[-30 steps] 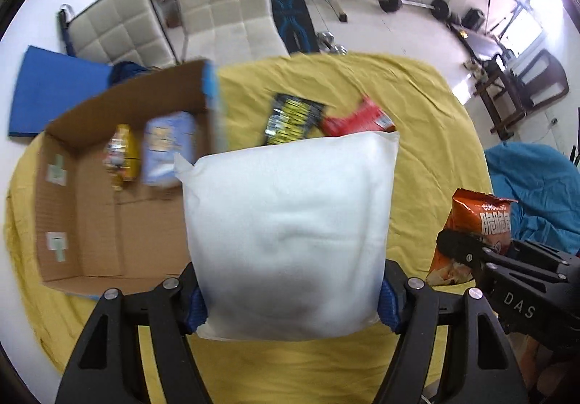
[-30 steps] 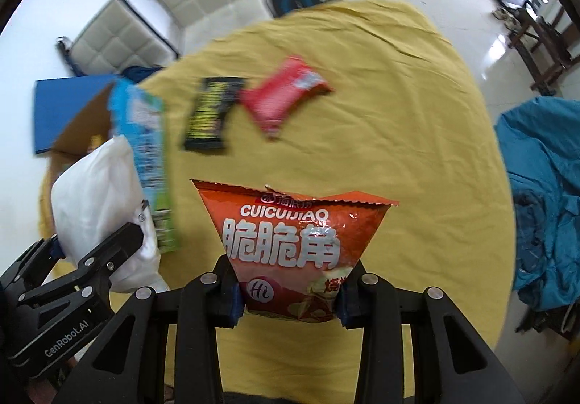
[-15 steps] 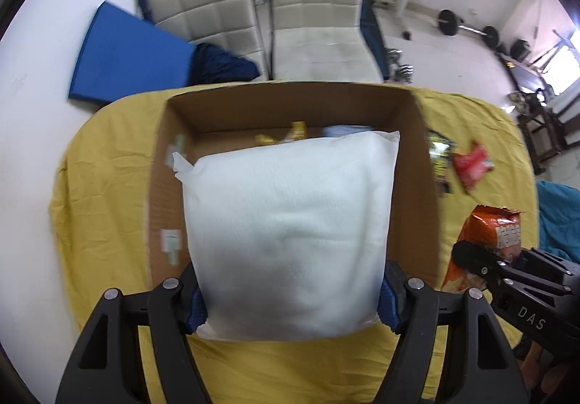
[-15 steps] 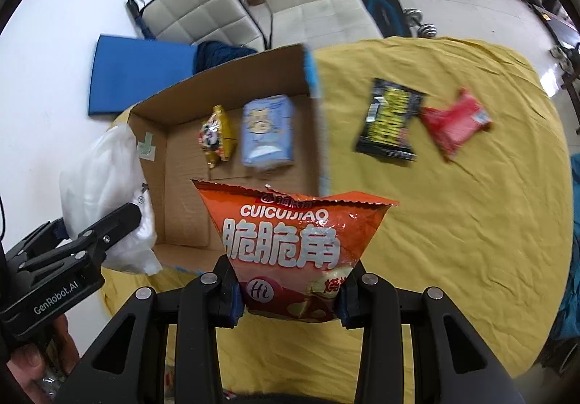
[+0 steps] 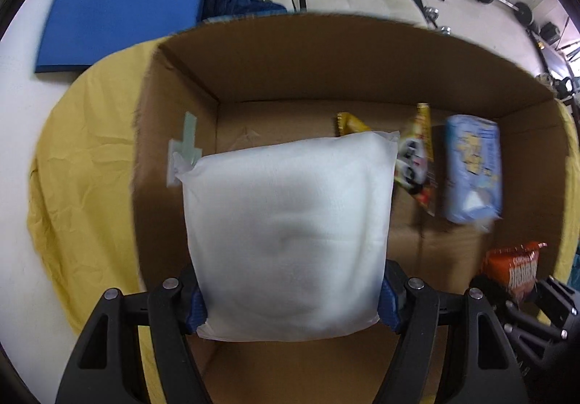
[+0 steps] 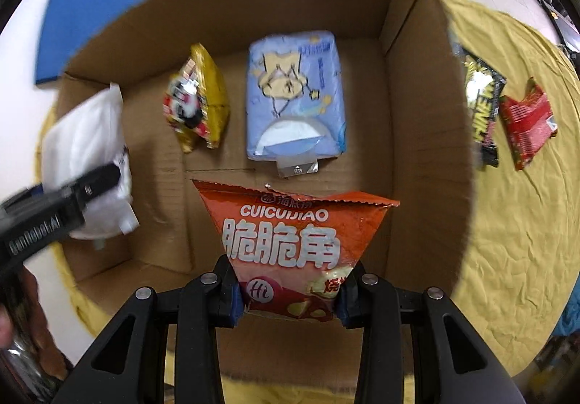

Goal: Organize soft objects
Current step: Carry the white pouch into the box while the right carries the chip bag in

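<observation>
Pillow [image 5: 286, 241] sits pinched between the left gripper [image 5: 291, 306] pads over the box [image 5: 326, 67]. Right gripper [image 6: 288, 293], nearly closed, clamps the orange bag [image 6: 290, 244] by its near end over the box floor.

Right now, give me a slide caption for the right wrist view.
Right gripper holds an orange snack bag over the cardboard box, above a blue tissue pack and yellow packet.

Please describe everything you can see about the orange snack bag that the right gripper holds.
The orange snack bag is a glossy, crinkled foil-like packet with large white Chinese characters and the word CUICUIJIAO. Its top edge is serrated and looks bent. The right gripper is shut on its lower end, so the bag stands out from the fingers, over the open cardboard box. It seems to touch nothing else. The left wrist view shows it too.
</observation>
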`<state>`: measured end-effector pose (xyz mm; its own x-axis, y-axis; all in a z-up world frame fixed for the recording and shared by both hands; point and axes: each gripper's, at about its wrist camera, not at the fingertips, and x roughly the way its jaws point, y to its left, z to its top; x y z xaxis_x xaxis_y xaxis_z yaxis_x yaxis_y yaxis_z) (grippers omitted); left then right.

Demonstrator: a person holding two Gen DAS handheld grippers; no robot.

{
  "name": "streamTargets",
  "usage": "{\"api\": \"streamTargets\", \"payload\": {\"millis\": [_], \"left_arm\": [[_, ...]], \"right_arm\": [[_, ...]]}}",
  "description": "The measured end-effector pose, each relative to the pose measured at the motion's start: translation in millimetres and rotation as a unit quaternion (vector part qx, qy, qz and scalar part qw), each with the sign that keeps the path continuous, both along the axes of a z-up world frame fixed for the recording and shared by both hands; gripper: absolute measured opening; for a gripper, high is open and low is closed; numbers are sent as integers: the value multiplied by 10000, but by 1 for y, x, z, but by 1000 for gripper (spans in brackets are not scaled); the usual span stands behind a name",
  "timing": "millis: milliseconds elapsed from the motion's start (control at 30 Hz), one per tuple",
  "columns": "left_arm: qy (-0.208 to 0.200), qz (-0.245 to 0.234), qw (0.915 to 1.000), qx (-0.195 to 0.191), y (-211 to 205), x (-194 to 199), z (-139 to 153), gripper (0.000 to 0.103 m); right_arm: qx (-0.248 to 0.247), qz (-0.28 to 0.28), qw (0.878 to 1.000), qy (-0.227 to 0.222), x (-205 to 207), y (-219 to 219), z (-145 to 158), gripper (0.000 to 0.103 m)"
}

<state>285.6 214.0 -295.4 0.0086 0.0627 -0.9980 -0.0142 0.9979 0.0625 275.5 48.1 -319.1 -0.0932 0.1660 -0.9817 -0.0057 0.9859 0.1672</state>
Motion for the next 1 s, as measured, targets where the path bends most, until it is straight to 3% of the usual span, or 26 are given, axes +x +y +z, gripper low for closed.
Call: {"api": "streamTargets", "payload": {"millis": [400,733,833,1000], "left_arm": [[260,-338,9987,291,-9,41,-44,70],[274,-283,9991,163,-12,52,-52,75],[285,-219,9993,108,-11,53,-49,75],[358,-99,9993,-33,-6,52,-46,75]], "right_arm": [[-425,155,9981,414,7,20,-58,40],[-546,207,9971,491,15,27,-64,42],[-541,192,9968,548,24,32,-59,47],[-534,179,9973,477,28,32,-50,71]]}}
